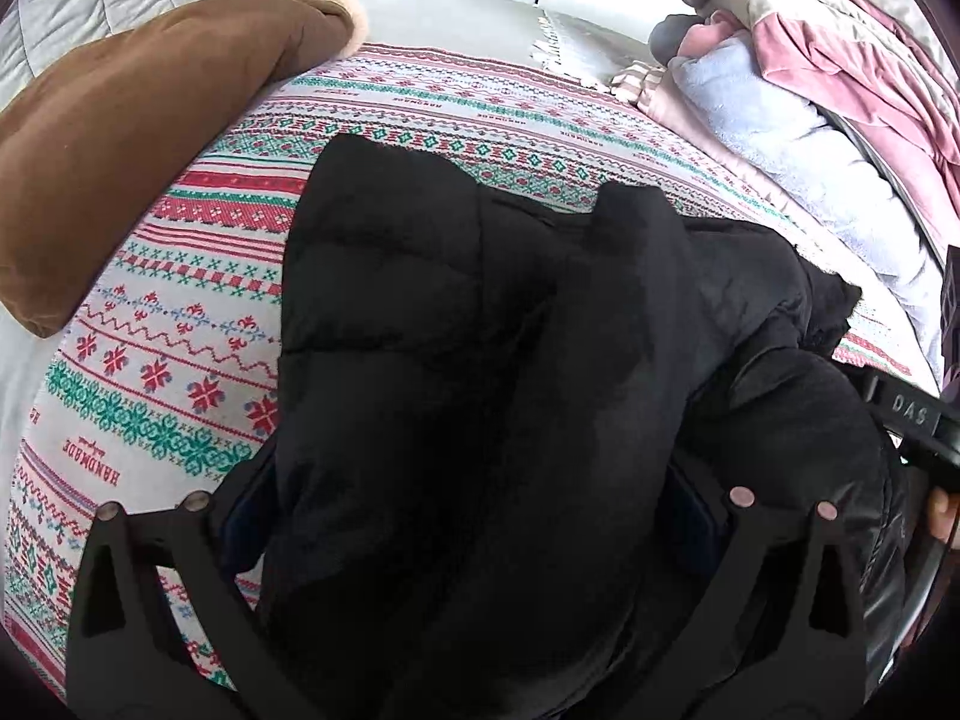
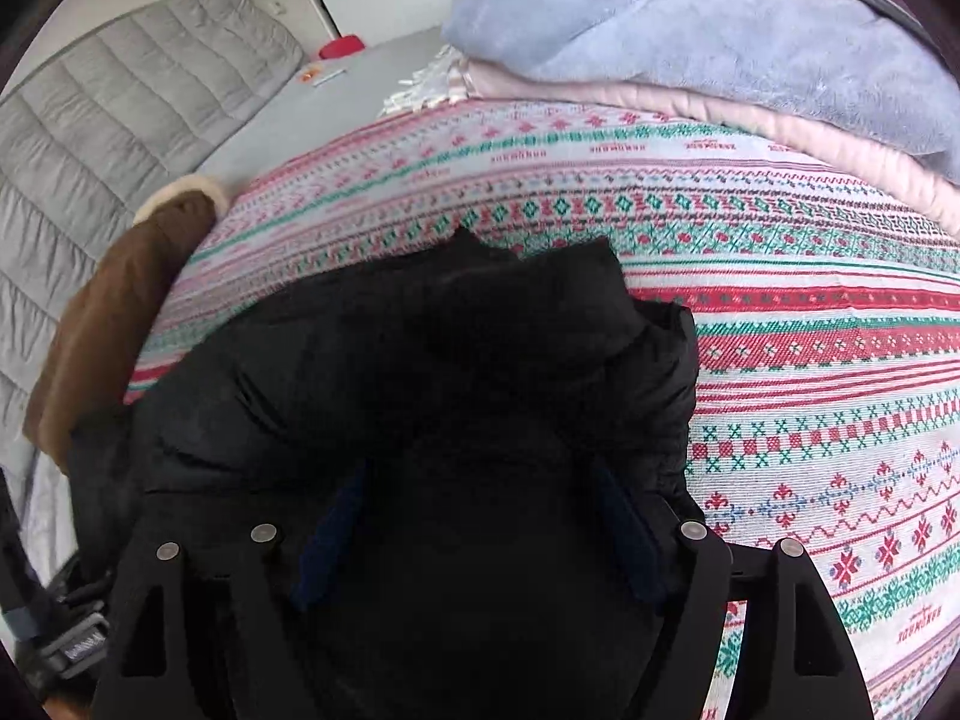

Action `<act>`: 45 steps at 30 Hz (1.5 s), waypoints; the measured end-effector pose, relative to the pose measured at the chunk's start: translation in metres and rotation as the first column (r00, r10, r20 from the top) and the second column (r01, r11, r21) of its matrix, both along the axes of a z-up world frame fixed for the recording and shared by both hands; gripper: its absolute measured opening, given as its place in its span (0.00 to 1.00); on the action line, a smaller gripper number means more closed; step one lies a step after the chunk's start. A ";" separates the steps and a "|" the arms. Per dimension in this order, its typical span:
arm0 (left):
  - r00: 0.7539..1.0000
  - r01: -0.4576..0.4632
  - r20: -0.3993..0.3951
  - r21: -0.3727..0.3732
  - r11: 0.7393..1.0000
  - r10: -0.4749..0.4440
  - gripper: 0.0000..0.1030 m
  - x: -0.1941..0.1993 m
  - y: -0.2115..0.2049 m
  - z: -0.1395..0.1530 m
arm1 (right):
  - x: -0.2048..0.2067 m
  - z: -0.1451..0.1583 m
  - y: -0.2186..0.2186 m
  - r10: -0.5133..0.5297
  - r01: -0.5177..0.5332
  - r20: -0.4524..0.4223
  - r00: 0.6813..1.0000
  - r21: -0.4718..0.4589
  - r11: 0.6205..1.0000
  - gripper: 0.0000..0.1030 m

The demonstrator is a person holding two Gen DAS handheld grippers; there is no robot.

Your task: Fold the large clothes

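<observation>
A bulky black puffer jacket (image 1: 480, 360) is bunched up mid-bed on the patterned blanket (image 1: 180, 312), with a brown coat (image 1: 120, 138) parked by the bed's left edge. Its padding is clamped in the left claw (image 1: 474, 516). The right claw (image 2: 480, 540) is spread wide with jacket bulk between its pads, though an actual grip can't be told.

Jacket (image 1: 456, 324): black quilted cloth, mostly matt, slight sheen at lower right. Bedspread (image 1: 180, 324): flat woven patterned cloth. Brown coat (image 1: 120, 138): suede-like, fleecy cream trim. Blue blanket (image 2: 720, 30): plush. Gripper fingers (image 2: 750, 612): matt black plastic, metal pins.
</observation>
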State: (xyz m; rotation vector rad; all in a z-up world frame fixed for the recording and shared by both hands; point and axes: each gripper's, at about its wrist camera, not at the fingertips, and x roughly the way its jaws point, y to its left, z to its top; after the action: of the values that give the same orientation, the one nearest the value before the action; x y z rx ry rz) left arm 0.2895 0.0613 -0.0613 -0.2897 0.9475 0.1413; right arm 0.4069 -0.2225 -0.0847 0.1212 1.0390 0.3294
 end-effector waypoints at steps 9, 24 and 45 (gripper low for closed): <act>1.000 0.004 -0.002 0.014 1.000 -0.004 1.00 -0.001 -0.001 0.003 | -0.004 0.000 0.003 -0.010 0.013 0.052 0.999 -0.048 0.999 0.75; 0.984 0.035 0.175 -0.062 0.997 -0.024 1.00 -0.049 0.033 0.091 | -0.083 0.072 -0.021 0.044 -0.044 0.087 0.995 -0.003 0.999 0.77; 0.972 0.235 0.022 -0.111 0.966 -0.234 0.99 -0.020 -0.011 0.037 | -0.111 0.031 0.006 0.138 -0.138 0.001 0.990 -0.064 0.988 0.78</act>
State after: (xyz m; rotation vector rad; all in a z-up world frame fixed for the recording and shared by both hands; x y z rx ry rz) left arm 0.2693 0.0507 -0.0242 -0.2798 0.9759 -0.1318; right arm 0.2954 -0.2168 -0.0534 -0.0099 1.0536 0.4215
